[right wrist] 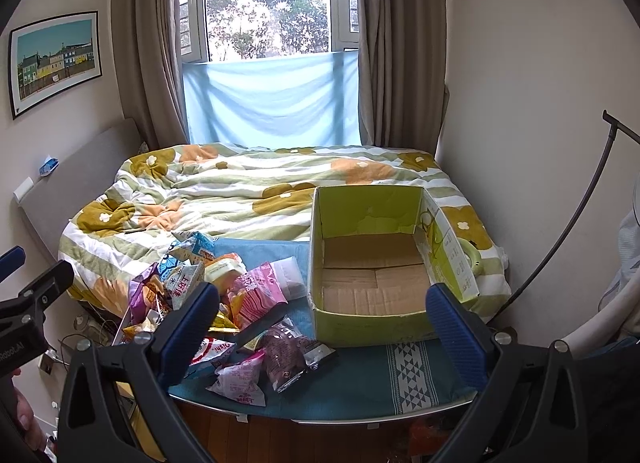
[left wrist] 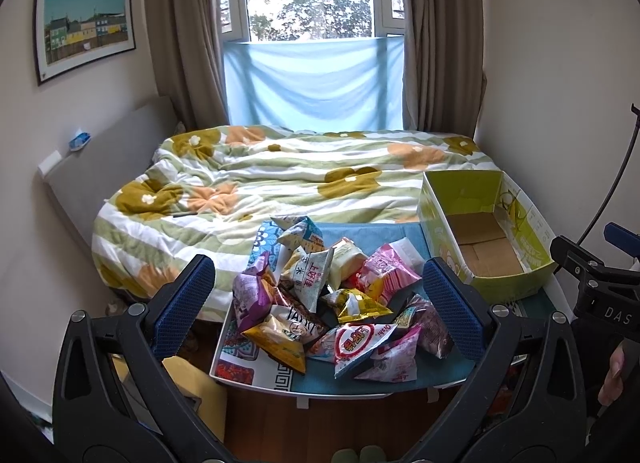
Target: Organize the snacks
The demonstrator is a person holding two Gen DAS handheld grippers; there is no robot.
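Snack packets [left wrist: 332,303] lie heaped on the small table [left wrist: 280,381], seen from the left wrist; the left gripper [left wrist: 320,303] hangs wide open and empty above them. Best to drop on one top packet, such as the red-and-white bag [left wrist: 358,343], pinching a crimped edge.

From the right wrist, the right gripper [right wrist: 320,327] is likewise spread and empty, facing the empty green cardboard box [right wrist: 374,263] just beside the pile; release low inside it.

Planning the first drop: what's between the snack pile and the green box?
Only bare blue cloth separates the snack pile from the green box, clearest in the right wrist view.
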